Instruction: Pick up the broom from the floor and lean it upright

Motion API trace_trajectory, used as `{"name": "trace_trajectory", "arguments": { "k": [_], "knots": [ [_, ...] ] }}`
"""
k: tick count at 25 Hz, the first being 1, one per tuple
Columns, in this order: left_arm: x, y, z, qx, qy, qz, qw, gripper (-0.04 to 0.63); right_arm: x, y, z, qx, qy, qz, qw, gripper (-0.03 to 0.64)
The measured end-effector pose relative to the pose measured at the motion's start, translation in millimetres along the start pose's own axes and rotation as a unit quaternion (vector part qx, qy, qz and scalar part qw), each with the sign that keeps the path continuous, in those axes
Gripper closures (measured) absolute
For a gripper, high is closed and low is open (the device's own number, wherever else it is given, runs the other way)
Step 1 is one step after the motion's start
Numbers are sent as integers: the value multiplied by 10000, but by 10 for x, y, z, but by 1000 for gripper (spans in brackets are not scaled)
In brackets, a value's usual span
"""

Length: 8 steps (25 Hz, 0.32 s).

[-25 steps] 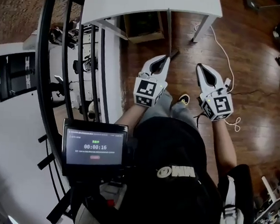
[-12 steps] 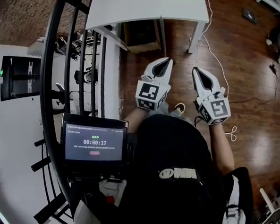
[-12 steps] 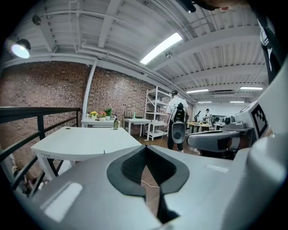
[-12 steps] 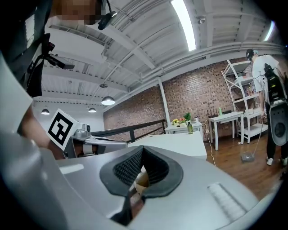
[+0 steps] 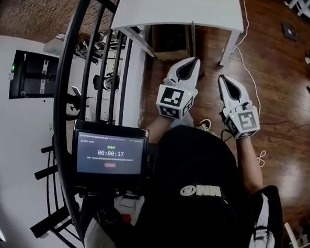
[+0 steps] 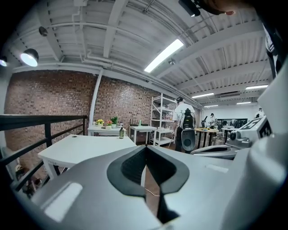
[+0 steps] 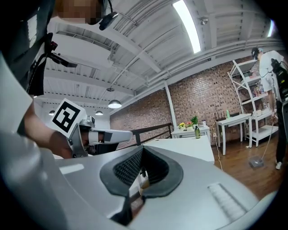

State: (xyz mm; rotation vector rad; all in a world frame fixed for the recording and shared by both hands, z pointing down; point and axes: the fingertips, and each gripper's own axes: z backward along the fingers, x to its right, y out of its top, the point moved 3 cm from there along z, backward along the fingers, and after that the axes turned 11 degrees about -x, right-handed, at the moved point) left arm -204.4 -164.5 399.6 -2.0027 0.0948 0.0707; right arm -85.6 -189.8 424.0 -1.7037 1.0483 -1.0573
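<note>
A person in a black shirt stands over a wood floor [image 5: 280,134] with a small screen [image 5: 110,155] mounted at the chest and a handheld gripper in each hand, both held out ahead and pointing roughly level across the room. The left gripper [image 5: 193,63] is clenched, its jaws pressed together with nothing between them. The right gripper [image 5: 224,81], just beside it, is closed the same way and equally empty. Beyond their tips, a cardboard box [image 5: 170,43] sits under a white table [image 5: 177,12], which stands beside a black railing [image 5: 77,63]. A thin pole, apparently the broom [image 5: 192,42], stands upright against the table's front edge just ahead of the left gripper and apart from both tools. Its head is too small to make out. No broom shows lying on the floor. On this evidence the job looks all but finished: the broom appears lifted and leaned, both grippers have let go, and what remains, if anything, is to see that the pole stays propped against the table.
</note>
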Motion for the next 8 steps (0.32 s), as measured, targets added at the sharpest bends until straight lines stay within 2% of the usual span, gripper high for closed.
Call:
{"name": "trace_trajectory", "arguments": {
  "k": [8],
  "knots": [
    [31, 229, 93, 13, 84, -28, 10000, 577, -37, 224, 80, 104, 67, 52, 9999, 614]
  ]
}}
